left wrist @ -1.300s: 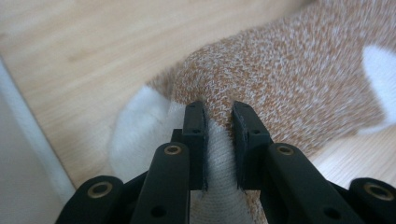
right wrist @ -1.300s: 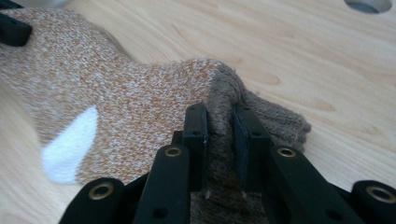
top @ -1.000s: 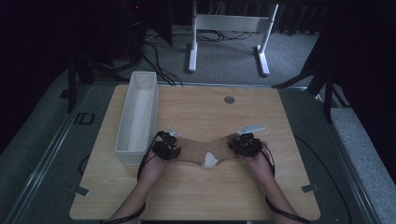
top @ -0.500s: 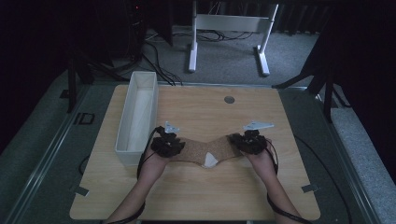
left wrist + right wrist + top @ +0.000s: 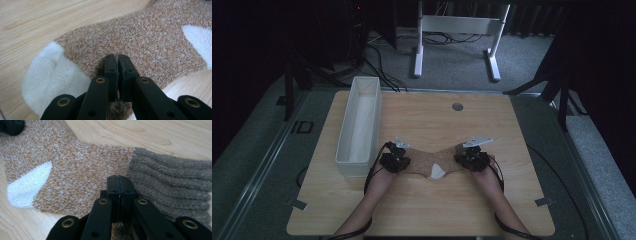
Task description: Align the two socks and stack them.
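Note:
A brown-orange marled sock [image 5: 424, 161] lies flat across the front middle of the wooden table [image 5: 432, 125]. It has a white toe [image 5: 47, 75], a white heel patch [image 5: 27, 185] and a grey-brown ribbed cuff [image 5: 172, 182]. My left gripper [image 5: 398, 159] [image 5: 117, 57] sits at the toe end. Its jaws have just been closing and now pinch a fold of the knit. My right gripper [image 5: 469, 159] [image 5: 120, 178] sits at the cuff end. Its jaws have also just been closing, with sock fabric nipped between them beside the ribbing.
A long white bin [image 5: 359, 125] stands along the table's left side, close to my left hand. A small round grey disc [image 5: 457, 106] is set in the tabletop at the back. A white metal stand [image 5: 457, 30] is on the floor beyond the table.
Both grippers drifted a little away from me and came back toward me, ending about where they were. The sock still lies stretched between them.

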A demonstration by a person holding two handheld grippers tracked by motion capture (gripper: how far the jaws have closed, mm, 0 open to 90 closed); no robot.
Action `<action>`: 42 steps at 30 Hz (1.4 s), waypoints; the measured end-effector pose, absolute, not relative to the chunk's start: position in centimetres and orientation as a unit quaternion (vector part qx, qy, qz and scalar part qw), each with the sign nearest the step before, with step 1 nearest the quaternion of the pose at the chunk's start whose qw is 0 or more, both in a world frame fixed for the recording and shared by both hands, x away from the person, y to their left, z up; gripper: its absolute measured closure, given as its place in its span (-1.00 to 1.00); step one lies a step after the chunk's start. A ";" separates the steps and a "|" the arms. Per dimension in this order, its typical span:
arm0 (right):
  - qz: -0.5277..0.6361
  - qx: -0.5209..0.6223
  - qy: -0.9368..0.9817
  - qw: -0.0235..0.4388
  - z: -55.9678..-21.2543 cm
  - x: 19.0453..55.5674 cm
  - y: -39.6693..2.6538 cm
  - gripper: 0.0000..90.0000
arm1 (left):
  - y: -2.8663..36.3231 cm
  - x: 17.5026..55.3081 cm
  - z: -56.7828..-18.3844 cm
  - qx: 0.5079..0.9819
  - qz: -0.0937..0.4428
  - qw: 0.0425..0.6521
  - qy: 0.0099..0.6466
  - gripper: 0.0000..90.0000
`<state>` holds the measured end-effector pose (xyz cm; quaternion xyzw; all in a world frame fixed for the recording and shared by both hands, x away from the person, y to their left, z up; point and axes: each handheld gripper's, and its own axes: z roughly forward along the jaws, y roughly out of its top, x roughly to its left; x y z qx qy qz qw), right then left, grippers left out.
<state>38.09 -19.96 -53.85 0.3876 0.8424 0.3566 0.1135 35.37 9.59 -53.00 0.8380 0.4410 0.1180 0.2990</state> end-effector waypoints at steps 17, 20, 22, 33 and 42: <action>0.357 0.374 0.848 0.116 -53.9 34.8 -20.3 0.98 | 10.0 32.4 -53.1 0.847 0.099 0.310 0.421 0.94; 0.360 0.374 0.847 0.115 -54.0 34.1 -20.4 0.98 | 10.2 31.8 -53.1 0.848 0.095 0.312 0.417 0.94; 0.362 0.372 0.847 0.112 -54.0 33.6 -20.4 0.98 | 10.3 31.5 -53.1 0.850 0.093 0.312 0.414 0.94; 0.370 0.364 0.848 0.106 -54.1 31.1 -20.4 0.98 | 10.9 29.0 -53.2 0.849 0.085 0.323 0.409 0.94; 0.380 0.360 0.847 0.097 -54.3 29.2 -20.6 0.98 | 11.2 27.3 -53.2 0.853 0.082 0.324 0.400 0.94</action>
